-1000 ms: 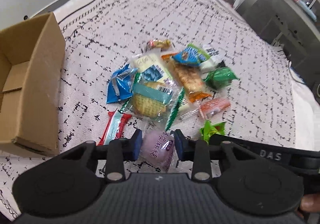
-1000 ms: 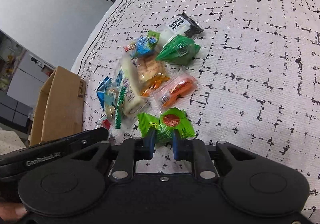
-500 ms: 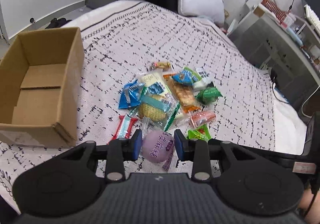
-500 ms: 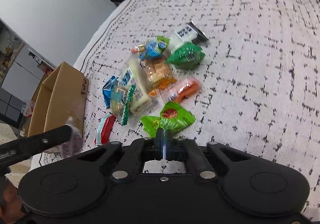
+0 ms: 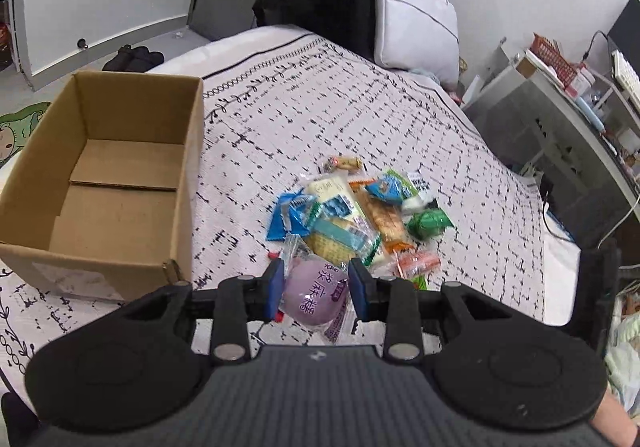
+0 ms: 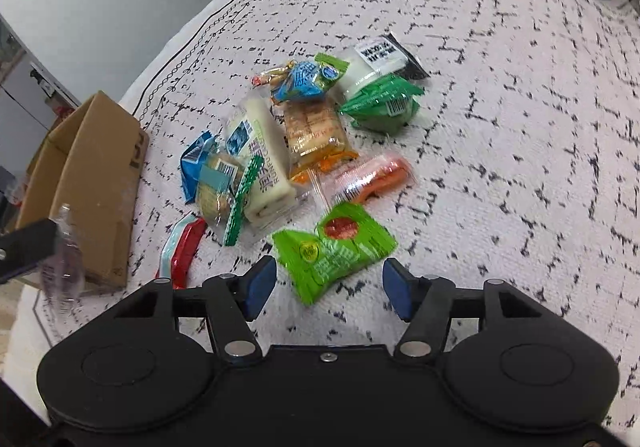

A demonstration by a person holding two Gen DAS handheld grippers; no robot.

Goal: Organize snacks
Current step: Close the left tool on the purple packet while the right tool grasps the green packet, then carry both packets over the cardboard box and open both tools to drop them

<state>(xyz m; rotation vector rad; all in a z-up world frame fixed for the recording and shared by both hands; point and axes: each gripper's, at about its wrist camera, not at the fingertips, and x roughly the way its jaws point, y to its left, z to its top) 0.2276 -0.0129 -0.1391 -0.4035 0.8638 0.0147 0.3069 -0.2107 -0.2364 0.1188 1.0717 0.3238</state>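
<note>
My left gripper [image 5: 316, 289] is shut on a round purple snack packet [image 5: 314, 297], held above the bedspread just right of the open cardboard box [image 5: 120, 183]. A pile of snack packets [image 5: 352, 215] lies beyond it. In the right wrist view my right gripper [image 6: 328, 287] has its jaws opening; a bright green packet [image 6: 334, 253] lies on the bed between and just past the blue pads, which do not press on it. The box [image 6: 86, 187] shows at the left there, and the left gripper with its blurred purple packet [image 6: 64, 251] is at the far left edge.
The pile [image 6: 296, 139] holds blue, orange, green and clear packets, plus a red one [image 6: 184, 251] near the box. A pillow [image 5: 416, 19] and dark clothing lie at the bed's head. A grey desk [image 5: 560, 119] stands off the right side.
The left gripper rose and pulled back with the purple packet, bringing the whole box into view. The right gripper closed to a slit, then opened wide around the green packet.
</note>
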